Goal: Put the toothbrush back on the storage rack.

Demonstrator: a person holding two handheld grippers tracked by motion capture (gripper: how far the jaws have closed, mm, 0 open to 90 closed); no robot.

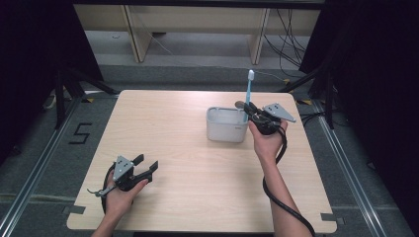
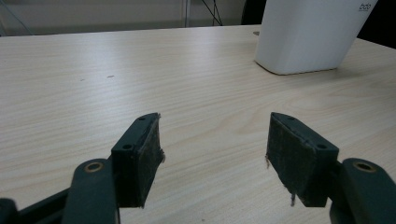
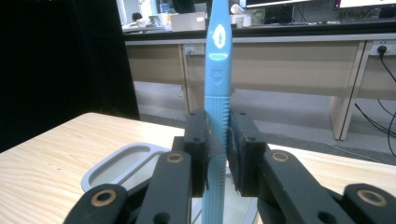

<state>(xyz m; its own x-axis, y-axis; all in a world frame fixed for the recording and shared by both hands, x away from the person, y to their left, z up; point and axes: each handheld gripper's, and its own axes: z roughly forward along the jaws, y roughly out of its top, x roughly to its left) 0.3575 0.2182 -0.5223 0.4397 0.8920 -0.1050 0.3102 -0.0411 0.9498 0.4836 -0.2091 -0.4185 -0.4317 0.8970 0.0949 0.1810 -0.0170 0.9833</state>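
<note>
Right, my right gripper point(image 1: 247, 111) is clamped on the blue toothbrush point(image 1: 249, 94), holding it upright over the white holder's point(image 1: 226, 125) right end. My left gripper point(image 1: 146, 165) rests wide apart, empty, on the table point(image 1: 197, 173).

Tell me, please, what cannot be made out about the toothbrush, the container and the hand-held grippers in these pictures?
- Toothbrush head: cut off by the top edge in the right gripper view; too small for detail in the high view.
- Its lower end: hidden behind the right hand-held gripper shut on it.
- Container inside: the high view's angle hides its floor; the left gripper view cuts off its top.
- Container logo: too small in the left gripper view.
- Left hand-held gripper: open, holds nothing.
</note>
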